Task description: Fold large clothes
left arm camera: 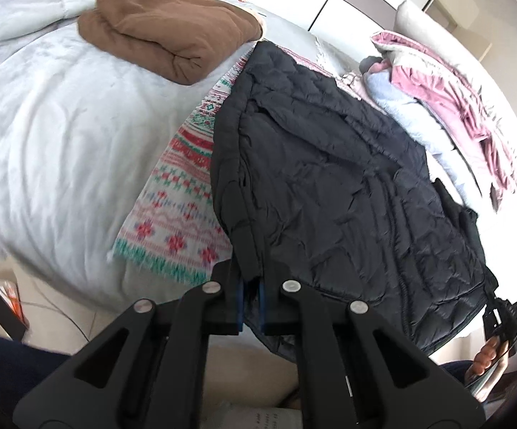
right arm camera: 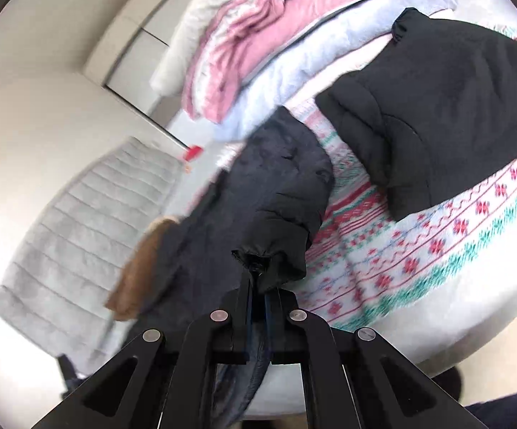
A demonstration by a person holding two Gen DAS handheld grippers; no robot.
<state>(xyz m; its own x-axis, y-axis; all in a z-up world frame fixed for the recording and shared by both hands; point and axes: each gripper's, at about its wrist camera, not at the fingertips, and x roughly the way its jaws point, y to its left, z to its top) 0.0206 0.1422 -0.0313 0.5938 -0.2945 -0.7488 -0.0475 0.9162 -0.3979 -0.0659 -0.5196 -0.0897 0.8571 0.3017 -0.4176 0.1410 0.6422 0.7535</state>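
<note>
Left tool [left arm camera: 251,287]: clamped on hem of black jacket [left arm camera: 348,178] | Right tool [right arm camera: 264,293]: pinched shut on its bunched edge | Jacket lay on patterned blanket [left arm camera: 172,221] across bed [left arm camera: 44,125] | Handling: light, puffy, slippery; best gripped at hem corners.

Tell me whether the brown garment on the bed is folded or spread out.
Folded. The brown garment sits as a compact, layered bundle with doubled edges on the white duvet, apart from the dark quilted jacket.
</note>
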